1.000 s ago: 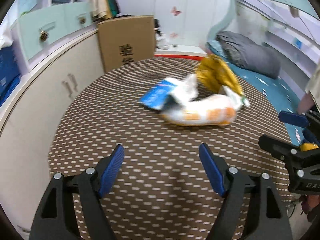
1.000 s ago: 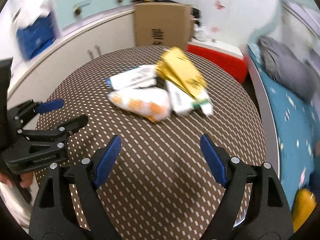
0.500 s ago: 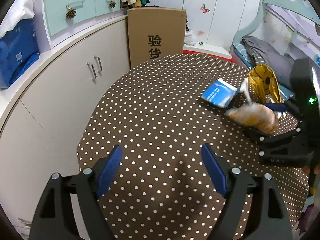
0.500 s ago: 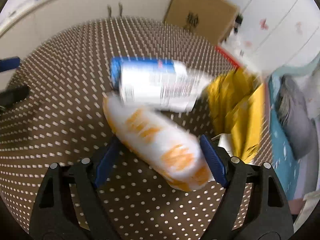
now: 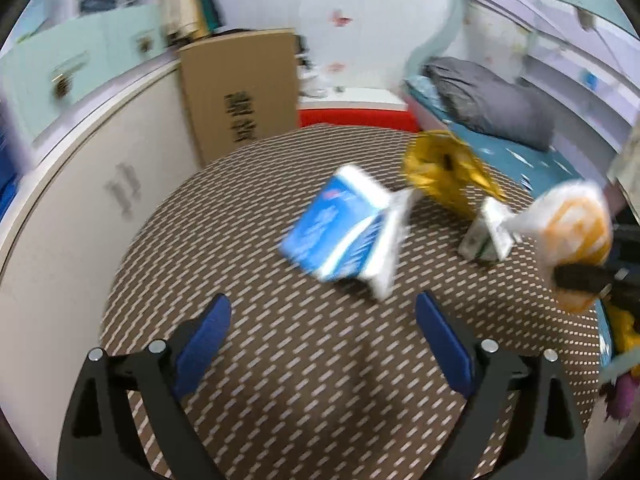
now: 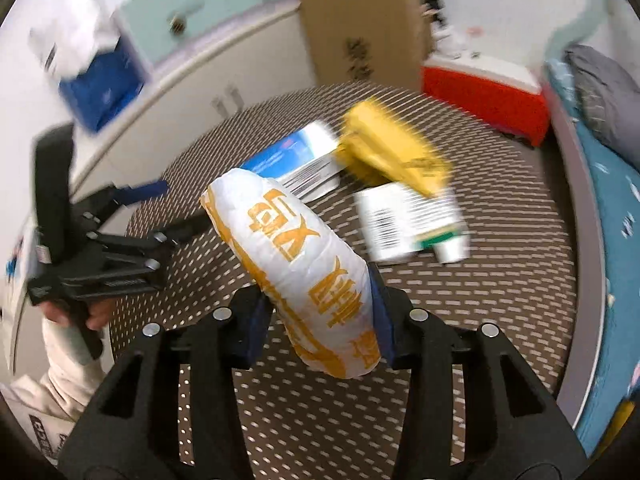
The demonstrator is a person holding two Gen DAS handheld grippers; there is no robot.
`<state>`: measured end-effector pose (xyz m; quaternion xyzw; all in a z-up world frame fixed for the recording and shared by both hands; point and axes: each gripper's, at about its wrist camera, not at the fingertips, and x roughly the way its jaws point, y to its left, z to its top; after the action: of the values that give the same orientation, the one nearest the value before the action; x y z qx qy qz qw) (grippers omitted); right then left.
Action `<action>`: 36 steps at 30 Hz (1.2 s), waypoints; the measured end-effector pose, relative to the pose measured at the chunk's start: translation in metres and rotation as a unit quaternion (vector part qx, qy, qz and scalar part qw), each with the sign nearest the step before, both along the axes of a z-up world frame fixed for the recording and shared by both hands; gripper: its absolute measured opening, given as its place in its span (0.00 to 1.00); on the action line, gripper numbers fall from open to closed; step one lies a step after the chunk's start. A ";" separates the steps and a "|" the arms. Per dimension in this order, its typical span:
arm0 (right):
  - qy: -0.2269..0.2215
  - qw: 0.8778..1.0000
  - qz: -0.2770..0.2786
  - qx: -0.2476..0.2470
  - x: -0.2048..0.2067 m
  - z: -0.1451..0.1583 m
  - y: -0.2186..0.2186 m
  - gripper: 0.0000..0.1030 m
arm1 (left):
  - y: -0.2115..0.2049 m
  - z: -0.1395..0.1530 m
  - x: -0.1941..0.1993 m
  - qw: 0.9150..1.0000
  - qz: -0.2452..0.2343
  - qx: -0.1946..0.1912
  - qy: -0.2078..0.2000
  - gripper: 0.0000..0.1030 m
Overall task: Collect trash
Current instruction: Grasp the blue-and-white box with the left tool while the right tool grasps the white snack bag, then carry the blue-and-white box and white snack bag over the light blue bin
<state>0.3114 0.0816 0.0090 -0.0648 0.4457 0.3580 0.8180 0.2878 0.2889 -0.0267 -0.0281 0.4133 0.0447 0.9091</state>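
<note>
My right gripper [image 6: 320, 312] has a puffy white-and-orange bag [image 6: 304, 268] between its pads; its jaws are closing and pinch the bag's lower half, holding it tilted above the table. The left wrist view shows that bag [image 5: 576, 232] raised at the far right. My left gripper [image 5: 322, 312] hovers over the brown dotted tablecloth [image 5: 280, 380], its jaws opening with nothing between them. Ahead of it lie a blue-and-white packet [image 5: 344, 228], a crumpled yellow bag [image 5: 444, 172] and a white-and-green carton [image 5: 488, 232].
A cardboard box [image 5: 240, 88] leans on the white cabinet [image 5: 80, 200] behind the round table. A red box [image 6: 484, 92] stands at the back. A bed with a grey pillow [image 5: 488, 100] runs along the right. A person's hand [image 6: 92, 312] grips the left tool.
My right gripper has closed on the white-and-orange bag and lifted it off the table. My left gripper's jaws have widened, and its view has swung back toward the packets.
</note>
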 end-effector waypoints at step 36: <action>0.006 0.974 -0.219 0.050 -0.041 -0.003 -0.228 0.43 | -0.205 0.023 -0.012 0.988 -0.140 0.056 -0.020 0.26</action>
<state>0.2703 -0.1460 0.0059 0.0777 0.4359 0.1921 0.8758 0.2763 0.0840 -0.0041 0.0797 0.3921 -0.0606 0.9144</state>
